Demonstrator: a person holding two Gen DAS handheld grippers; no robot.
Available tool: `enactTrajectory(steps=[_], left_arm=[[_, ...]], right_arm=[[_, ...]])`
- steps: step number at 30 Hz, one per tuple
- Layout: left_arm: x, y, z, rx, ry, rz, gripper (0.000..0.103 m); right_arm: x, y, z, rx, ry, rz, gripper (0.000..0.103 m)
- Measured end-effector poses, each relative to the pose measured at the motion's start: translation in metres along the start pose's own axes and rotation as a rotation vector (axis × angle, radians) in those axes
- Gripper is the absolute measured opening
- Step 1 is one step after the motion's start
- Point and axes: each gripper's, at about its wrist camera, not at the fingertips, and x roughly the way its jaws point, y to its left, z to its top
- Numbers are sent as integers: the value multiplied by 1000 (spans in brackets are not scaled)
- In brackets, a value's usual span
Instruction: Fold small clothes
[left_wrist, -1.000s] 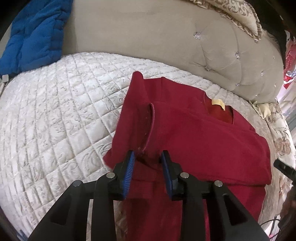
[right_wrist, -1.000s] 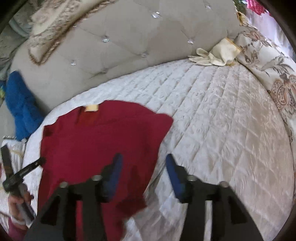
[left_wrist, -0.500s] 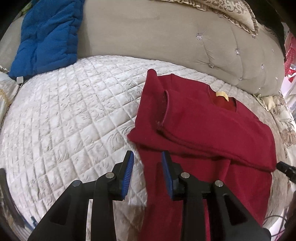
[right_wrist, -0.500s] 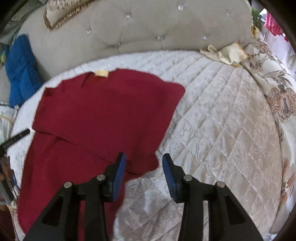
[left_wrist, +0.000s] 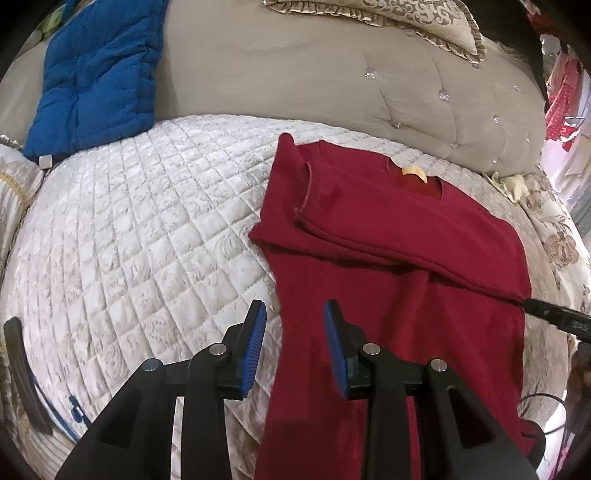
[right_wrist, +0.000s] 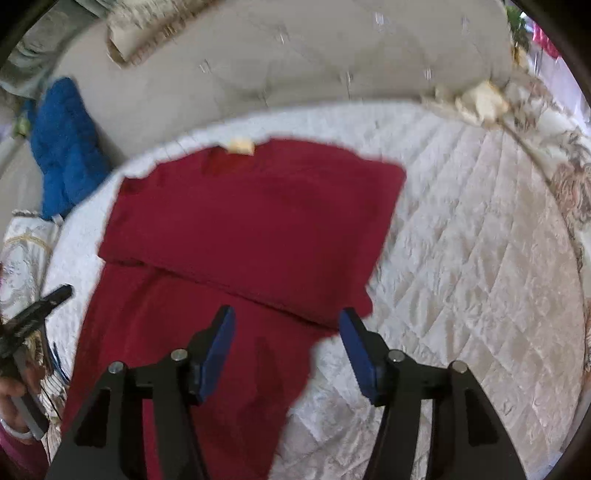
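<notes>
sleeves look folded in on the red top (left_wrist: 388, 236), flat on the quilted bed (left_wrist: 129, 236). left gripper (left_wrist: 293, 343) hangs narrowly parted and empty; right gripper (right_wrist: 284, 343) is opening, empty. next likely: pinch the lower hem, fold upward.

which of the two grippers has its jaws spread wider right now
The right gripper: its blue pads stand far apart and are opening, above the red shirt. The left gripper shows a narrower gap.
</notes>
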Motion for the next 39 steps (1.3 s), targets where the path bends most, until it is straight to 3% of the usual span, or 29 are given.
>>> enactTrajectory(steps=[3,10,17,22,27,39], left_arm=[[-4,1,-8,15,9,-1,11],[-22,5,-21,37,9,-4,11],[-45,19,-52,15,77,-88,11],[-57,35,-83,-12,120,-103,18],[-56,54,-111,-60,176,-113,18],[-55,77,-144,-184,248,-281,24]], right_arm=[[-11,-8,-8,5,1,47,62],[-80,-33,-36,-39,1,37,66],[-129,-22,-85,-117,14,99,73],[-114,-3,-120,-136,71,175,77],[-87,18,-138,-195,142,165,77],[-46,38,-143,-236,286,155,82]])
